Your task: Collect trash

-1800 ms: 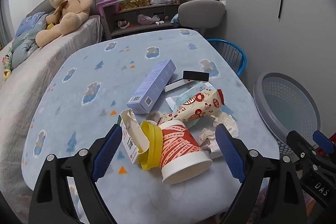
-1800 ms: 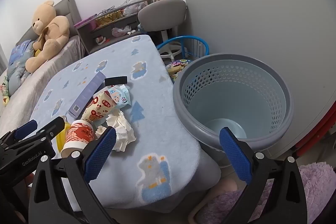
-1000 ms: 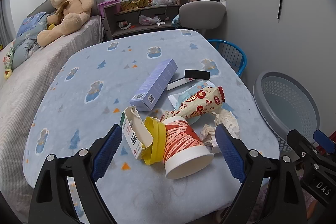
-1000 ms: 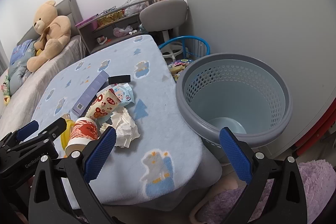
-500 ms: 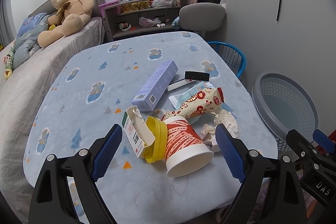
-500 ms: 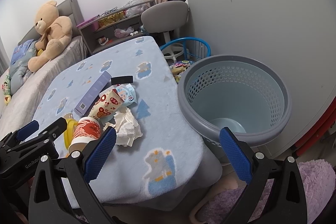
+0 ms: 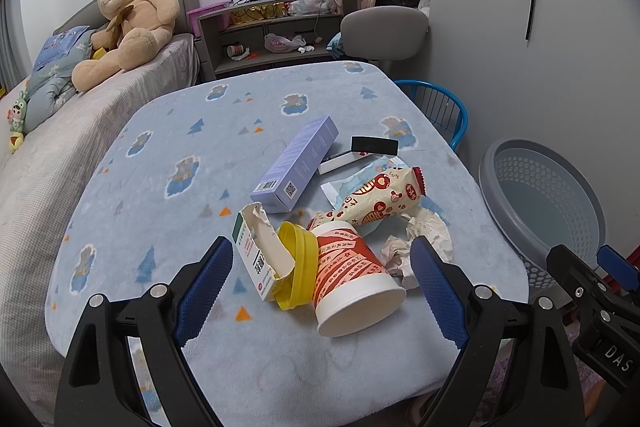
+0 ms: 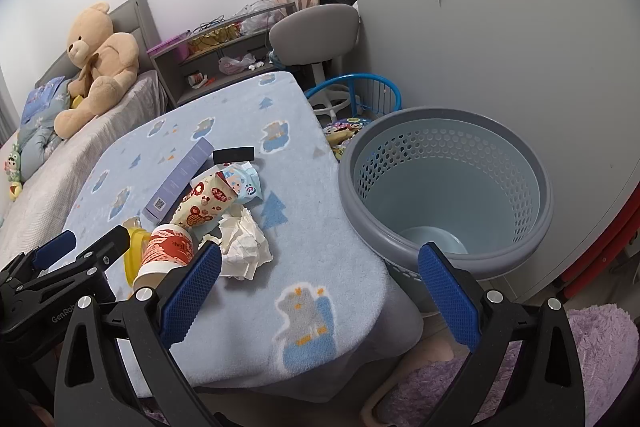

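Trash lies in a pile on the blue-clothed table (image 7: 168, 227): a red-and-white paper cup (image 7: 352, 275) on its side, a yellow lid (image 7: 300, 263), a torn white carton (image 7: 260, 255), a patterned snack bag (image 7: 380, 195), crumpled tissue (image 7: 428, 231), a purple box (image 7: 300, 163) and a black-and-white box (image 7: 360, 153). My left gripper (image 7: 322, 283) is open, its fingers either side of the cup and lid, holding nothing. My right gripper (image 8: 320, 285) is open and empty, over the table edge between the tissue (image 8: 244, 243) and the empty grey basket (image 8: 444, 195).
A blue wire basket (image 8: 364, 95) and a grey chair (image 8: 316, 31) stand behind the grey basket. A bed with a teddy bear (image 7: 128, 15) lies to the left. A shelf (image 7: 272, 27) is at the back. A purple rug (image 8: 560, 367) covers the floor.
Both grippers have drifted slightly forward and up; the pile sits a little closer between the left fingers. Both stay open and nothing was taken hold of.
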{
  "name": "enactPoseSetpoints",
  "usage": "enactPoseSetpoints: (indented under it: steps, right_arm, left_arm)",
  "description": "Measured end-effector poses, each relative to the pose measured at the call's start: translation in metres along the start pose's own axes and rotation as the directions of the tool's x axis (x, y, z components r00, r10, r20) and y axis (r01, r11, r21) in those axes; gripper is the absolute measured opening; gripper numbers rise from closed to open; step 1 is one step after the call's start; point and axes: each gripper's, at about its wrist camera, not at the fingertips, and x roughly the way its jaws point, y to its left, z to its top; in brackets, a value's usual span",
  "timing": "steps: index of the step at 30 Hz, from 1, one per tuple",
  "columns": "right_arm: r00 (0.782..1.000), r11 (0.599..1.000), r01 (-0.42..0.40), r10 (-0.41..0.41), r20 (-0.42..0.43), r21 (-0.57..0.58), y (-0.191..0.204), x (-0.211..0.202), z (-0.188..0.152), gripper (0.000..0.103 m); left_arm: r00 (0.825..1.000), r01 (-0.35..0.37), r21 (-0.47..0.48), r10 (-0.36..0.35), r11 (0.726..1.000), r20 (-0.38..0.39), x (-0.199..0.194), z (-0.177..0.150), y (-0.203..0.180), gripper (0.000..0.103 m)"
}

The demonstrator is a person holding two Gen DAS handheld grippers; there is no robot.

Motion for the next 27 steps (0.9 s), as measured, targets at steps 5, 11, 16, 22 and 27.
enactPoseSetpoints:
  steps: [5, 11, 16, 22, 27]
  right_arm:
    - [1.0, 1.0, -0.001, 0.001, 0.001, 0.0, 0.0005, -0.0006, -0.0002, 0.097]
    - [1.0, 1.0, -0.001, 0.001, 0.001, 0.0, -0.0001, 0.0001, -0.0002, 0.097]
    - [1.0, 1.0, -0.001, 0.001, 0.0, 0.0, 0.0001, -0.0001, -0.0002, 0.097]
    - [1.0, 1.0, -0.001, 0.001, 0.002, 0.0, 0.0009, -0.0013, -0.0005, 0.097]
    - [1.0, 1.0, -0.002, 0.002, 0.001, 0.001, -0.0002, 0.0002, -0.0004, 0.097]
  left_arm:
    - [1.0, 0.0, 0.0, 0.0, 1.0, 0.001, -0.0003, -0.0002, 0.0, 0.086]
    - [1.0, -0.001, 0.0, 0.001, 1.0, 0.002, -0.0004, -0.0005, 0.0, 0.086]
    - [1.0, 0.0, 0.0, 0.0, 1.0, 0.002, -0.0008, -0.0006, 0.0, 0.086]
    - [1.0, 0.0, 0.0, 0.0, 1.0, 0.003, -0.0009, -0.0009, 0.0, 0.086]
    - [1.0, 0.0, 0.0, 0.0, 1.0, 0.003, -0.0019, -0.0013, -0.0001, 0.086]
